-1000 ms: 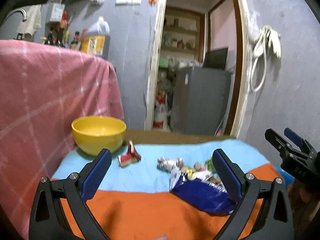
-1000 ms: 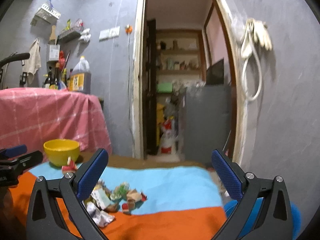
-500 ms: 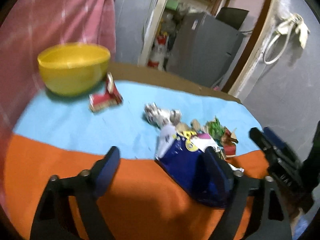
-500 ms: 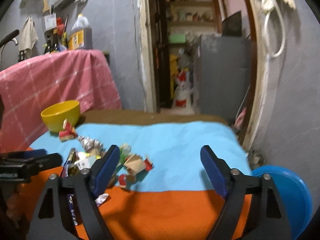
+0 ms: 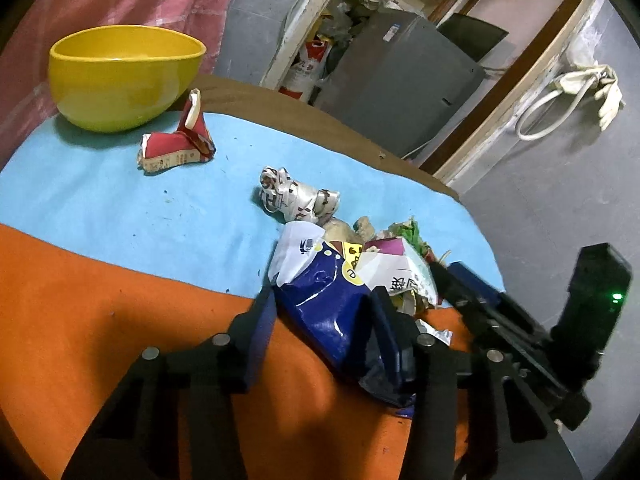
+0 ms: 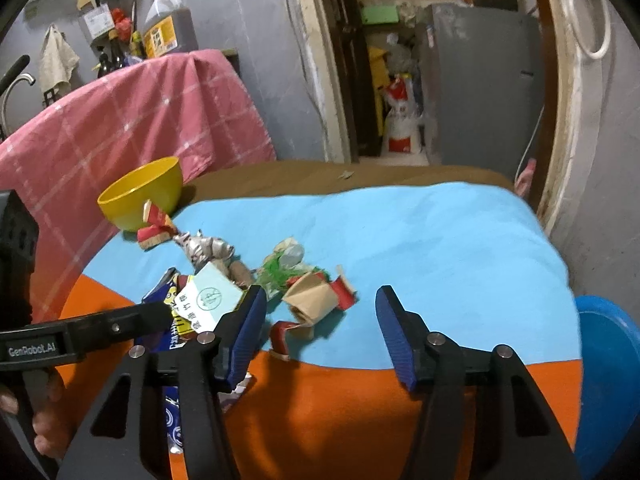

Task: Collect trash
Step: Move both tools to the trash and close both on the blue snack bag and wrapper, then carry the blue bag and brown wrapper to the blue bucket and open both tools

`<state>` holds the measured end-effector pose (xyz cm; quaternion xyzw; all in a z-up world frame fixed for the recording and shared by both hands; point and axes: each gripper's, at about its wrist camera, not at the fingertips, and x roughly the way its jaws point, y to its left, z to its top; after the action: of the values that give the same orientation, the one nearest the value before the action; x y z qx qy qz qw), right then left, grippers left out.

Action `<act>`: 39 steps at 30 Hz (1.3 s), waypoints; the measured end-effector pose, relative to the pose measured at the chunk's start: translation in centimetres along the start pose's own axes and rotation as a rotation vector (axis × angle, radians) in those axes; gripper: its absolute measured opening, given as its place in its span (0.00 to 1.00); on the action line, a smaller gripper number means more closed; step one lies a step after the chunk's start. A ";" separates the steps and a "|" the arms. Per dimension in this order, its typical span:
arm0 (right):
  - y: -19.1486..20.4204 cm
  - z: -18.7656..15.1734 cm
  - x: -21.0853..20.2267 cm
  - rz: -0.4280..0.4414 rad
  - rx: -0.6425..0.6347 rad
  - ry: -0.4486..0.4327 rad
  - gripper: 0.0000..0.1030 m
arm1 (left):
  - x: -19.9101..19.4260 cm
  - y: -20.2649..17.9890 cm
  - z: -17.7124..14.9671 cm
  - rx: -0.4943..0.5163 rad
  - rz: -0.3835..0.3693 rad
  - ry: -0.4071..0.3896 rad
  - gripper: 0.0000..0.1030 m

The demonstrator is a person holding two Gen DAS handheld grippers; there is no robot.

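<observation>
Wrapper [image 5: 324,304], long axis toward bowl [image 5: 120,76], between closing left tool [image 5: 324,320] pads.

Each view is taken from behind its own claw, tilted down and close over the worktop [image 5: 100,288]. The doorway wall is faced by both. The trash pile [image 5: 352,256], the bowl [image 6: 140,196] and the opposite claw are shared.
</observation>
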<state>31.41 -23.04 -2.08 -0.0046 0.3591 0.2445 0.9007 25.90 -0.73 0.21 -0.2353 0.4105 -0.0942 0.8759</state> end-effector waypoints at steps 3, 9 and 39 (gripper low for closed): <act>0.4 -0.1 0.6 -0.005 -0.017 0.033 0.39 | -0.3 0.0 -0.2 0.007 0.001 -0.015 0.34; 0.6 -0.4 0.5 0.001 -0.031 0.029 0.23 | -1.4 0.3 -0.6 0.002 -0.012 -0.053 0.20; -2.6 -3.4 -14.3 -0.250 0.015 -0.577 0.23 | -3.7 -14.5 -1.6 0.316 -0.220 -0.325 0.06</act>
<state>21.45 -32.17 4.29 0.0273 0.0873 0.1206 0.9885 22.70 -12.52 8.94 -0.1506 0.2163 -0.2131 0.9408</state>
